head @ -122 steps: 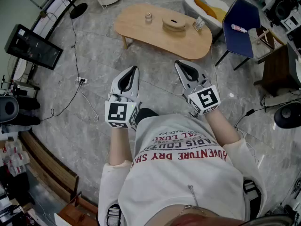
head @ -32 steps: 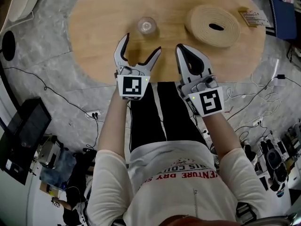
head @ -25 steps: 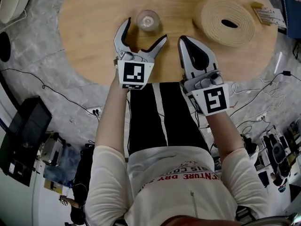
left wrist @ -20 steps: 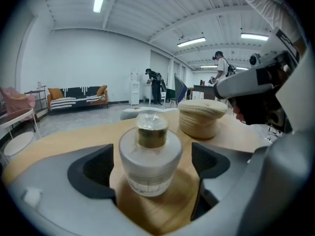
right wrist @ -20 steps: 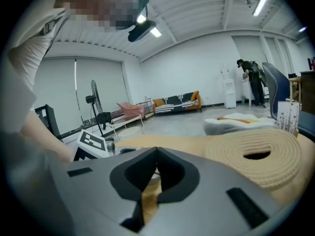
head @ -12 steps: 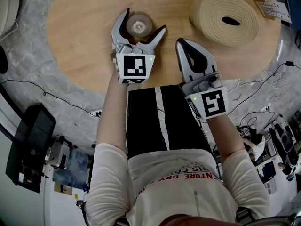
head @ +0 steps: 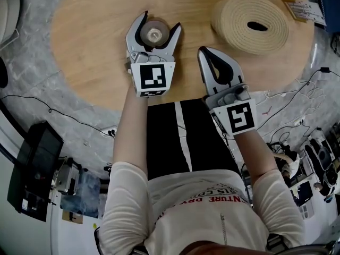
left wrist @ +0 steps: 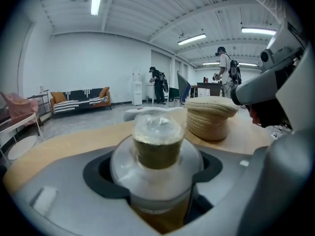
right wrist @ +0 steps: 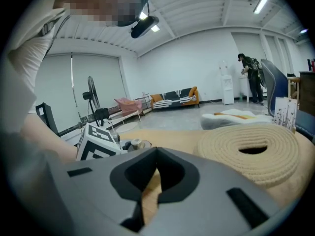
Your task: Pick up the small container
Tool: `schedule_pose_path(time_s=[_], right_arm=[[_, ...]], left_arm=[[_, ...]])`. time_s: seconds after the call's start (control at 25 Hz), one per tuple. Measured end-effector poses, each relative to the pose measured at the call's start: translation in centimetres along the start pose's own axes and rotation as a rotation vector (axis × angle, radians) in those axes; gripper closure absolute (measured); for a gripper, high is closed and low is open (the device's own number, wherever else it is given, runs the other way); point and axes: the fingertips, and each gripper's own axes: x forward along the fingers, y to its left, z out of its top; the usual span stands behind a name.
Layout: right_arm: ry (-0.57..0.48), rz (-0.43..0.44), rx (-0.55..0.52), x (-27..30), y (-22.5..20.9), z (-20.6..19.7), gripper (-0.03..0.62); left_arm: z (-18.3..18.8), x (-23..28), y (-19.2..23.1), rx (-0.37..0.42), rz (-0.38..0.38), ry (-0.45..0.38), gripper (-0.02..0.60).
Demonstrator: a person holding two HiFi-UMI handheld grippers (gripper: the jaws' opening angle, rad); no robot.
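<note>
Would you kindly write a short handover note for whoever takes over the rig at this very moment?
Left gripper: jaws closing around the small container; a firm grip is not confirmed.
Right gripper: shut, empty, over the table's near edge.
Container: upright on the wooden table, left of the coiled rope mat.
Done: approach made, one jaw on each side of the container.
Left: finish closing, then lift.
</note>
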Motion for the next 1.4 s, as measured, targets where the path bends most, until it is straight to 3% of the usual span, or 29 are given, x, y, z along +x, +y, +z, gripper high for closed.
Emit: schedule_pose_path(time_s=[0.24,0.48,0.76,0.96,1.2,1.4], right_arm=[[0.008,-0.002,0.027,-0.7,1.3,0.4,0.599],[0.018,-0.030,0.019,-1.7,2.8,3.7,0.599],[-0.030,-0.062,0.029,-4.5,5.2,12.3,0.599],[-0.062,-0.038,-0.023,-7.6,8.3,18.7,0.599],[-0.106,-0.003,-0.095,-11.6,11.5,26.5,0.599],[-0.172,0.014,-0.108,-14.0,12.7,33.3,0.599]], left_arm=[[-1.0,-1.9,-0.6,-0.025,-0.040,0.091,0.238],[3.4,-6.9,0.3,-0.047,-0.061,0.094,0.238],[13.1,-14.9,1.7,-0.013,-0.050,0.027,0.238],[21.0,-20.9,2.1,0.038,-0.041,-0.050,0.238],[28.8,-27.8,2.1,-0.006,-0.078,-0.119,0.238],[35.1,-32.5,2.8,0.042,-0.065,-0.190,0.238]])
